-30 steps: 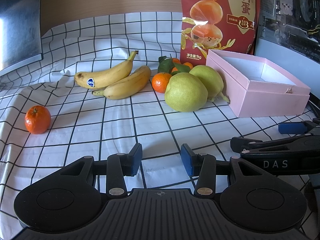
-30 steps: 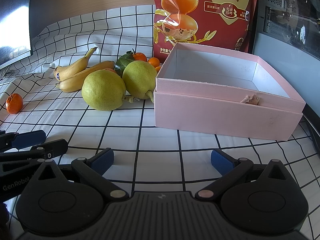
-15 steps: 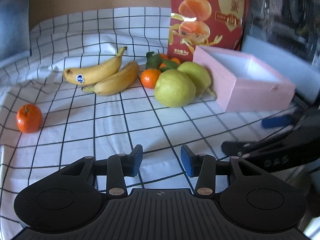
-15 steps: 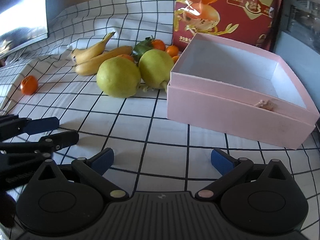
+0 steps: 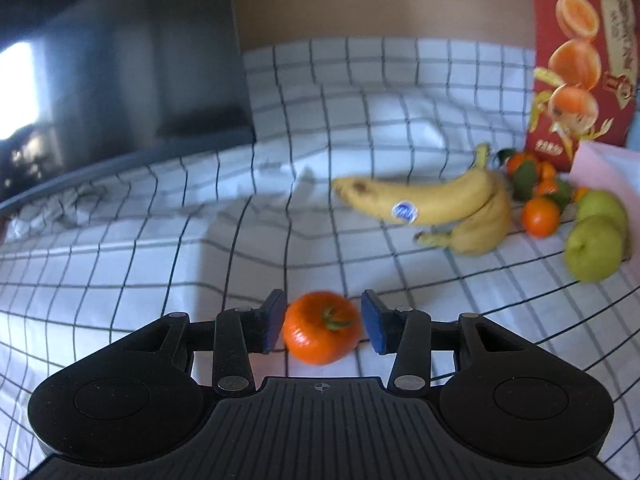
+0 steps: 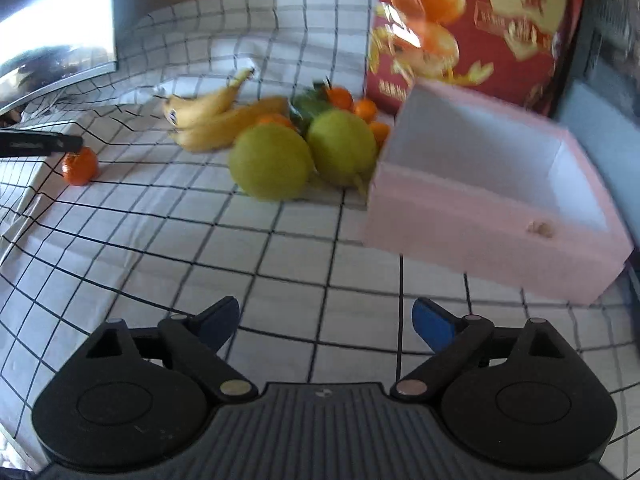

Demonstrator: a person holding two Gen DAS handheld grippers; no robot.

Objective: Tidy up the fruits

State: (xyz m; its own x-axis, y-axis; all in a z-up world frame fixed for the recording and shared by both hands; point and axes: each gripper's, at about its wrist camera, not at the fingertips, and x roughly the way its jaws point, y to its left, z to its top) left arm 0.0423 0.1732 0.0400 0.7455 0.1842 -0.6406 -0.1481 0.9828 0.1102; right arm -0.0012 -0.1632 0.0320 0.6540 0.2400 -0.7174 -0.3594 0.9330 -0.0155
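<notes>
Checked cloth (image 6: 280, 248) on worktop: matt, creased fabric. Pink box (image 6: 480, 236): matt, probably card, view blurred. Red bag (image 6: 472, 24) at 1 o'clock: glossy foil. Tangerine (image 5: 321, 327): shiny, dimpled peel.

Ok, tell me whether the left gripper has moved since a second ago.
Yes. The left gripper has swung left, away from the pink box and over to the lone tangerine, which now sits between its closing jaws; the bananas now lie off to its right.

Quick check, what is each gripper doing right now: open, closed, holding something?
Left gripper: jaws closing around the lone tangerine, pads not pressing it yet.
Right gripper: wide, closing, nothing between the jaws.
</notes>
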